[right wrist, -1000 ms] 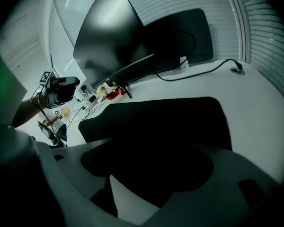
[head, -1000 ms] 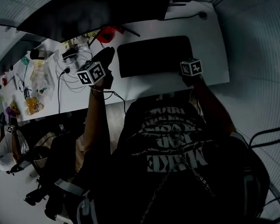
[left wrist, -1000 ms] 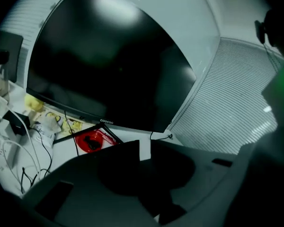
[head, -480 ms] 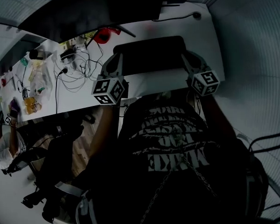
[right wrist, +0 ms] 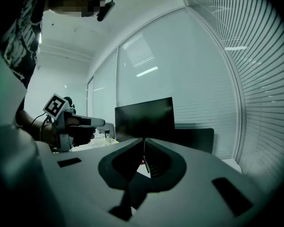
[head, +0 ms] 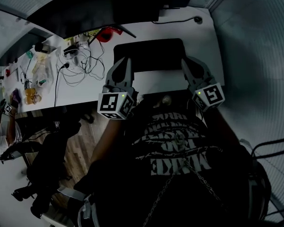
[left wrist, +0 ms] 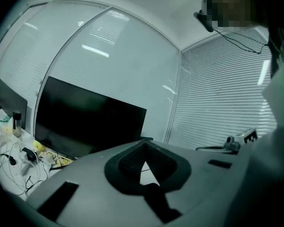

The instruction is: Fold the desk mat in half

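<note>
The left tool [head: 124, 62] and right tool [head: 186, 63] have risen from the tabletop [head: 201, 37]. Each seems pinched tight on a near corner of the desk mat [head: 151, 55] at 12 o'clock, so the fold is starting.

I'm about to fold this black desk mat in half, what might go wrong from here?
The left gripper and right gripper have just closed on nothing over the desk mat; lowered shut, they would likely shove it rather than grip it. Loose cables lie just left of the desk mat and might snag the left gripper.
</note>
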Available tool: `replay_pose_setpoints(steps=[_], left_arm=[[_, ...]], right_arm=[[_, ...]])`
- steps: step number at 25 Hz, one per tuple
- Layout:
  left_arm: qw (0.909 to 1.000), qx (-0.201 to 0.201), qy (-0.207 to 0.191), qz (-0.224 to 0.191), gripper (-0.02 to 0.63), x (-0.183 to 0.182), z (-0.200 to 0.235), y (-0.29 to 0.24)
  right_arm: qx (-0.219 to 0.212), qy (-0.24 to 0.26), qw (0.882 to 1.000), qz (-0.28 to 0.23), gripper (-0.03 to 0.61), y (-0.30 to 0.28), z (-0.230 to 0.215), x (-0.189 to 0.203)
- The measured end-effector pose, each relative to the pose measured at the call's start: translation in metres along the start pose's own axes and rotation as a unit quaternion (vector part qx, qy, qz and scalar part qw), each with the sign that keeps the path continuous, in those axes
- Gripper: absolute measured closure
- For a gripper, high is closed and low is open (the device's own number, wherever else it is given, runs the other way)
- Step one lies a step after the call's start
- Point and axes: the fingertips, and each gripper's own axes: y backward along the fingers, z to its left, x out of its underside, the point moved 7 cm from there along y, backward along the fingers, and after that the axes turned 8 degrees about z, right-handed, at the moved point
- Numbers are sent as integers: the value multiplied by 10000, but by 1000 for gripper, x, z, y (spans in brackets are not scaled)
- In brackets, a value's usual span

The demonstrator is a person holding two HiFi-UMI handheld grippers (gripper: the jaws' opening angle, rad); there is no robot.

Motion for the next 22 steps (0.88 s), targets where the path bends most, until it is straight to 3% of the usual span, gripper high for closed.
replay_pose_setpoints(steps=[4,10,17,22], left_arm=[[9994,-145,-279,-174,609,-2,-21,23],[9987,-441,-186,-183,609,13,-34,52],[9984,-187,-526,-56,609,31,-67,100],[9982,-21,-589,-141,609,45,-50,138]], right_arm=[[-236,211,9994,-144,577,26,8,-4],[-392,183,9983,-399,578,55,14,15],[195,49,9996,-200,580,100,60,30],[612,-17,9981,-37,580,109,101,40]])
